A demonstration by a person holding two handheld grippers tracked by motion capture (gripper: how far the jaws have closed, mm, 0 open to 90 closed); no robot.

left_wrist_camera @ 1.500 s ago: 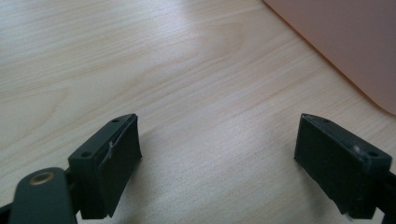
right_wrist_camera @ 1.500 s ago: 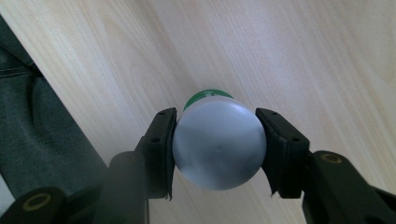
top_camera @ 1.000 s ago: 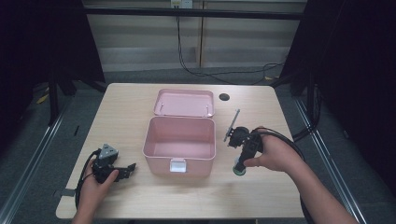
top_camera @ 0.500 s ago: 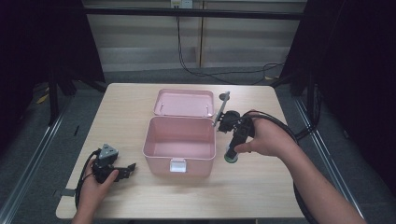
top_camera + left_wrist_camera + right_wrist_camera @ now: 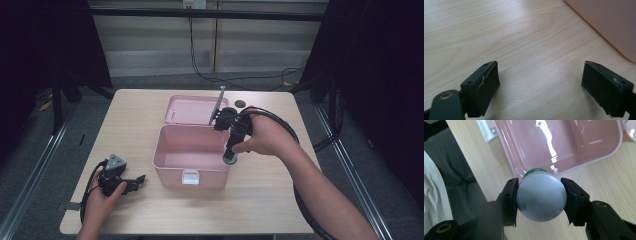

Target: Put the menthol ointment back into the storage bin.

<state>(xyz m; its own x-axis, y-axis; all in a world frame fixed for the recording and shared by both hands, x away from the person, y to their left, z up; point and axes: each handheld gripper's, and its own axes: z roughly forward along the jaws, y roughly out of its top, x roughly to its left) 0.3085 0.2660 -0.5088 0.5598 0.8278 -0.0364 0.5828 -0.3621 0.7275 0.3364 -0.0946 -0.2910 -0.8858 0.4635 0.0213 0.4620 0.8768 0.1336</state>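
Observation:
A pink box [image 5: 172,170] stands open mid-table, its lid [image 5: 192,110] lying back behind it. My right gripper [image 5: 232,146] hangs over the box's right rim, shut on a small can [image 5: 229,158] with a grey end and a green band. In the right gripper view the can [image 5: 541,198] sits squeezed between both pads [image 5: 510,197], above the box's corner [image 5: 564,150]. My left gripper [image 5: 134,182] rests on the table at the front left, open. In the left gripper view its jaws [image 5: 544,92] stand wide over bare wood, with the box's wall [image 5: 609,22] at the upper right.
A small dark disc [image 5: 240,104] lies on the table behind the box's right side. A thin grey rod [image 5: 217,104] sticks up from the right gripper. The box's white latch [image 5: 190,176] faces the front edge. Cables run across the floor behind the table.
My right gripper has carried the can up and to the left, from the table right of the box to above the box's right rim. The left gripper has stayed put.

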